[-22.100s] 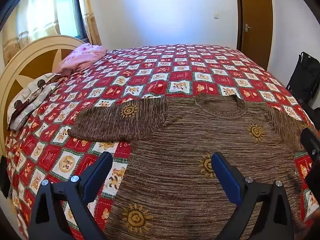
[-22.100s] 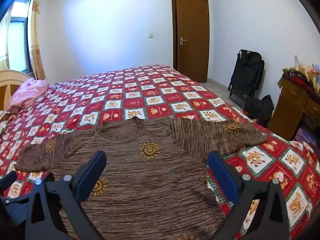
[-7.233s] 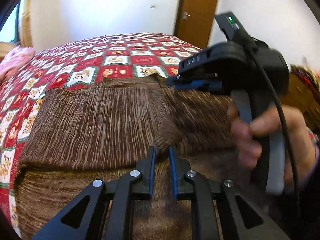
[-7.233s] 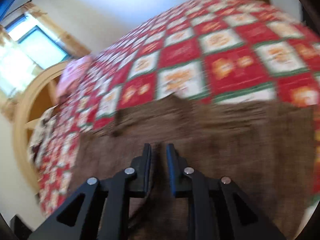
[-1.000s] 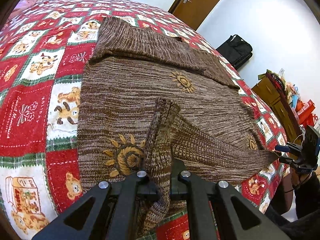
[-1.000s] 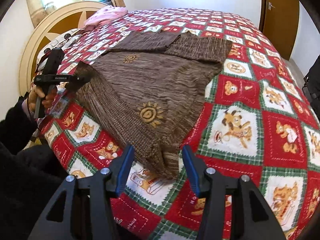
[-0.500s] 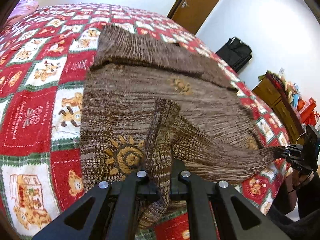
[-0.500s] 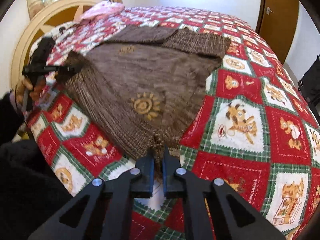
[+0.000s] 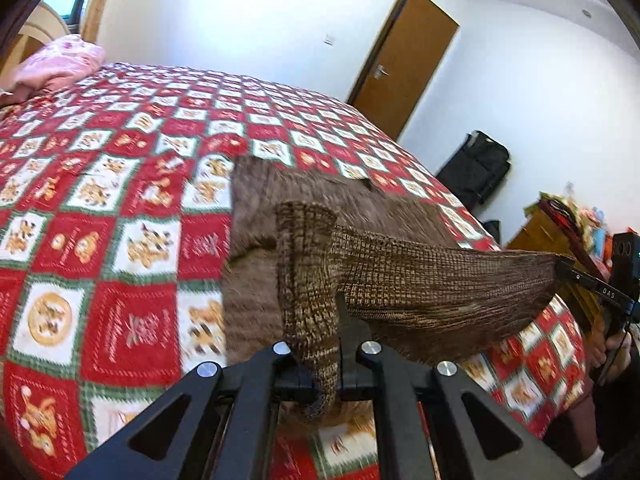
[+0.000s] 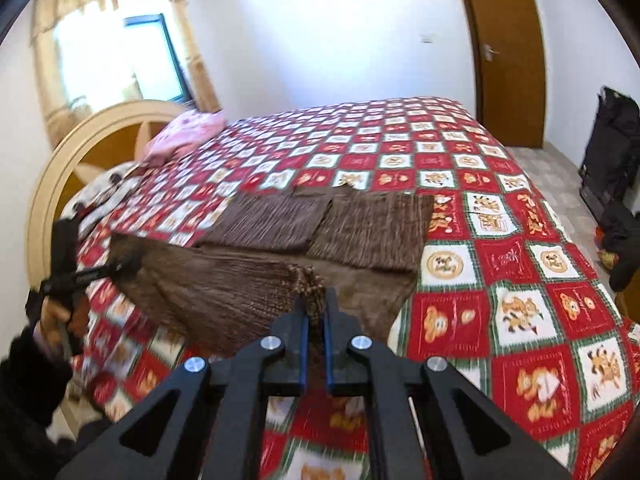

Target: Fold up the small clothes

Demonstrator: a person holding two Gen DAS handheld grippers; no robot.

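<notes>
You've got both hem corners pinched: left gripper (image 9: 326,364) and right gripper (image 10: 316,336) fingers clamped on the brown sweater (image 10: 256,280), hem raised off the bed (image 10: 520,264), ready to fold twd 12 o'clock.

You've got one brown knit sweater (image 10: 360,236) on the bed (image 10: 520,264), marled brown-tan yarn. Far end lies flat: both sleeves folded in across the body, meeting near the middle, cuffs side by side. Near end, the ribbed hem (image 9: 420,284), is lifted off the bed and stretched taut between its two corners, sagging slightly in the span. One hem corner (image 9: 308,280) hangs in a bunched vertical fold. The other corner (image 10: 308,284) is gathered into pleats. Body slopes from hem down to bed.
</notes>
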